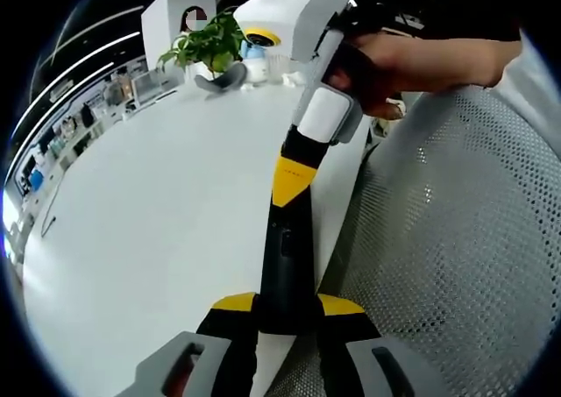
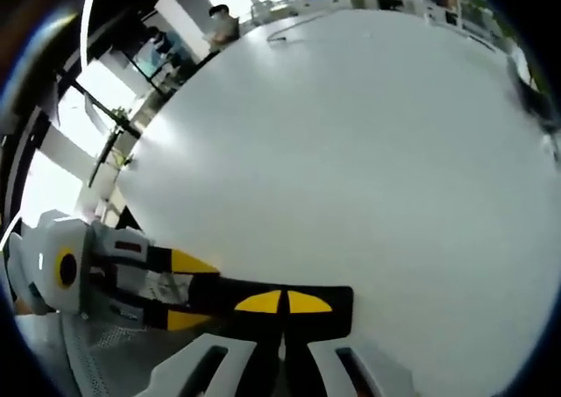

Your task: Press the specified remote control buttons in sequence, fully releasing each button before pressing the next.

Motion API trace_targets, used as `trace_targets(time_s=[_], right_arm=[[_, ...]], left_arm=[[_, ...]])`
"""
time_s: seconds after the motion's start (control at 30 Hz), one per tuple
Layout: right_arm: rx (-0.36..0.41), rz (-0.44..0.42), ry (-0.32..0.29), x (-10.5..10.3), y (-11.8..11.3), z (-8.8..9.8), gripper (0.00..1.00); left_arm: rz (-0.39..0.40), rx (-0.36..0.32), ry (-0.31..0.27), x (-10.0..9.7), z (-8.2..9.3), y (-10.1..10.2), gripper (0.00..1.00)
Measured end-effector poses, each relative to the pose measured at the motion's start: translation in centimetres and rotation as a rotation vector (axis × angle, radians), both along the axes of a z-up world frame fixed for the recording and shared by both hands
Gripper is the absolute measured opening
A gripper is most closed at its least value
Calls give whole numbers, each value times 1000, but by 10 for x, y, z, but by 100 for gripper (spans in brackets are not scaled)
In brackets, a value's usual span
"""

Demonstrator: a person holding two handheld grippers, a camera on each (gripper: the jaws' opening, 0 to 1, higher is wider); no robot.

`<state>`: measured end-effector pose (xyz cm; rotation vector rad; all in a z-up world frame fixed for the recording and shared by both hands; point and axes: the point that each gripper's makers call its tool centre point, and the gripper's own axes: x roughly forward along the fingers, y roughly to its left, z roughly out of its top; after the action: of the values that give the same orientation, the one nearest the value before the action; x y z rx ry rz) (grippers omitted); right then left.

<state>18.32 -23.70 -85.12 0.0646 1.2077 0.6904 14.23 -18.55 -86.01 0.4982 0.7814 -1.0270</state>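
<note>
Remote (image 1: pixel 285 270) clamped by L gripper (image 1: pixel 287 304) at worktop (image 1: pixel 158 222) edge, prob. for steadiness | R gripper (image 1: pixel 291 176) jaws closed, tip laid on remote, btn press judged.

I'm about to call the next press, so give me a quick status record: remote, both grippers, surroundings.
remote: dark bar over the white table's edge
left gripper: shut on the remote's near end
right gripper: jaws together, tip over the remote; contact cannot be told
hand: holding the right gripper
nearby: mesh chair, plant at the table's far end
</note>
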Motion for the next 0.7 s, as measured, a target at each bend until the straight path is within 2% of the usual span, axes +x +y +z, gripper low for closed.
trace_targets(time_s=[0.53,0.7], right_arm=[[-14,0,-3,-2,0,0,0],[-47,25,-27,-2,2,-1,0]], left_arm=[[-3,2,-4,-1,0,1,25],[-7,1,-5,-1,-1,0,25]])
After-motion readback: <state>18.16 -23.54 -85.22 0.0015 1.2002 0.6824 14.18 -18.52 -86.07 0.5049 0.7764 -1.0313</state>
